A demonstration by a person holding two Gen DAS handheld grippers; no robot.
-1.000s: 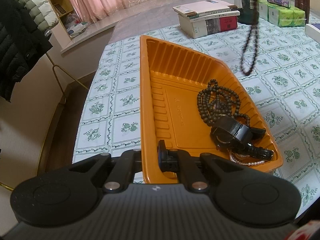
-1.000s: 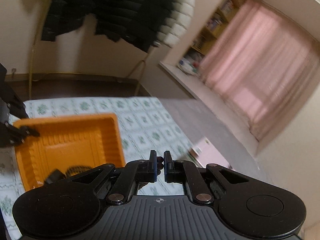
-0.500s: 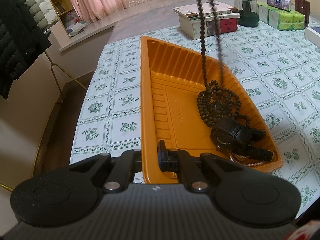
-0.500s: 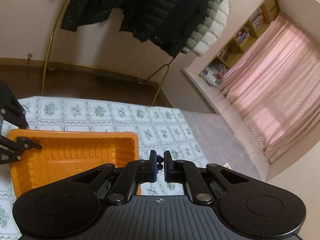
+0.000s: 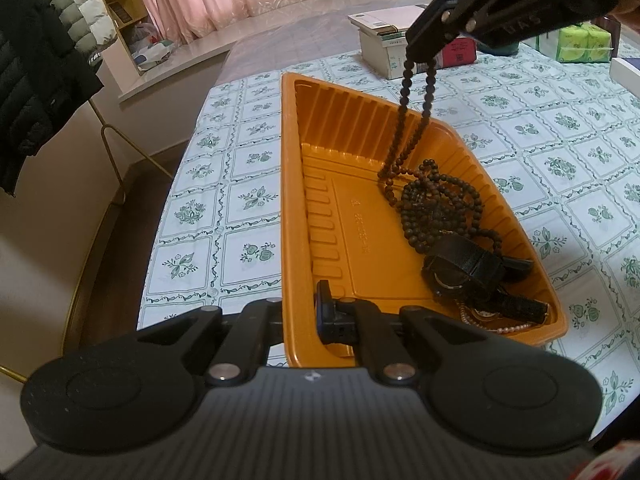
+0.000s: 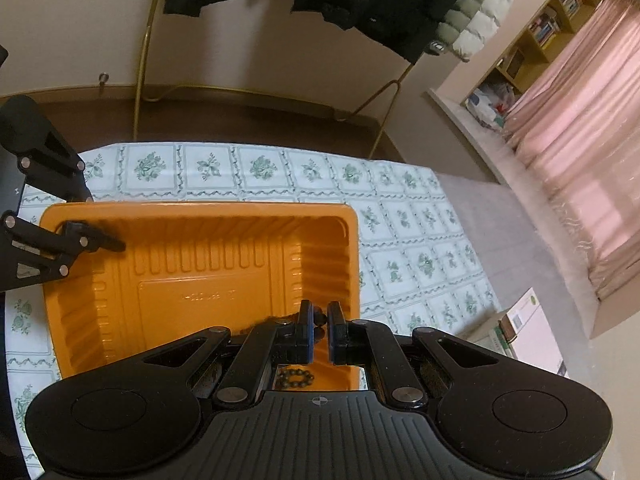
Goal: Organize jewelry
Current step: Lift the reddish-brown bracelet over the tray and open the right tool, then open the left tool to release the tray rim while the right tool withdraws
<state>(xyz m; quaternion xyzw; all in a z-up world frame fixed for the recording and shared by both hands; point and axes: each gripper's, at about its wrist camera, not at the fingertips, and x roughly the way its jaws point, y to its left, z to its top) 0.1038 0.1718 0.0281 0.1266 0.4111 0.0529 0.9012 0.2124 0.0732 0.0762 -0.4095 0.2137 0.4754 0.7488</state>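
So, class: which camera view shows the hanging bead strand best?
The left wrist view: the bead strand hangs in full from the right gripper down into the orange tray. The right wrist view shows only a few beads pinched between the jaws and a small loop below.

Orange tray (image 5: pixel 320 168), green-floral white tablecloth (image 5: pixel 248 200), brown beads (image 5: pixel 416 120)

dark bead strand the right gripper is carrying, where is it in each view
Left wrist: bead strand hangs upper right from the right gripper into the orange tray.
Right wrist: bottom centre, beads between the gripper's fingers.
Shared landmark: the orange tray.
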